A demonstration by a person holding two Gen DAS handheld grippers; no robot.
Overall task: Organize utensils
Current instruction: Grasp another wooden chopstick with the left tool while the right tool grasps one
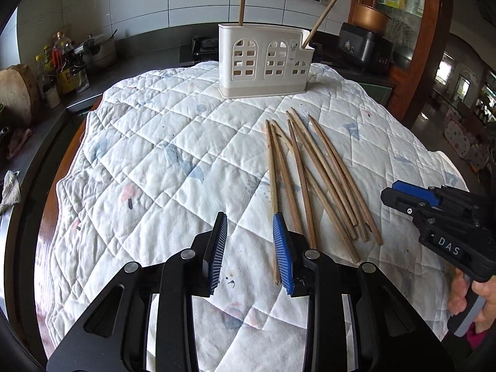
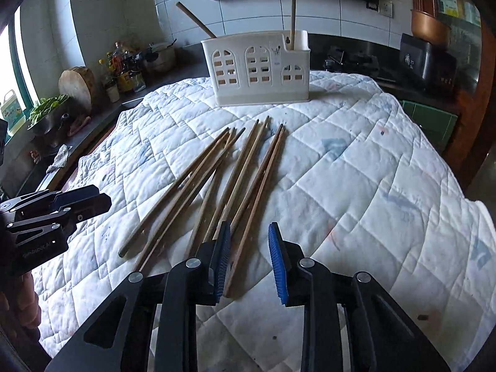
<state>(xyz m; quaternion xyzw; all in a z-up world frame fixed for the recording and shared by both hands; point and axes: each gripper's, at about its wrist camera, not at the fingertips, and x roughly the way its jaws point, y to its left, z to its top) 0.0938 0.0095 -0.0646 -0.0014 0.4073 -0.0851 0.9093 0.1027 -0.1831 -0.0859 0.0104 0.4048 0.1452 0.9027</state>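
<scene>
Quilted cloth (image 1: 161, 142) with a white holder (image 1: 265, 62) and loose chopsticks (image 1: 313, 179)
We see both grippers, left gripper (image 1: 249, 248) and right gripper (image 2: 249, 259), released, gripping nothing

Black claws (image 1: 249, 248) (image 2: 249, 259), blue ribbed pads, silver pivot screws.

Soft daylight enters from a window (image 2: 18, 71) at the left; shadows are faint, focus is sharp, and fisheye bending darkens the corners.
</scene>
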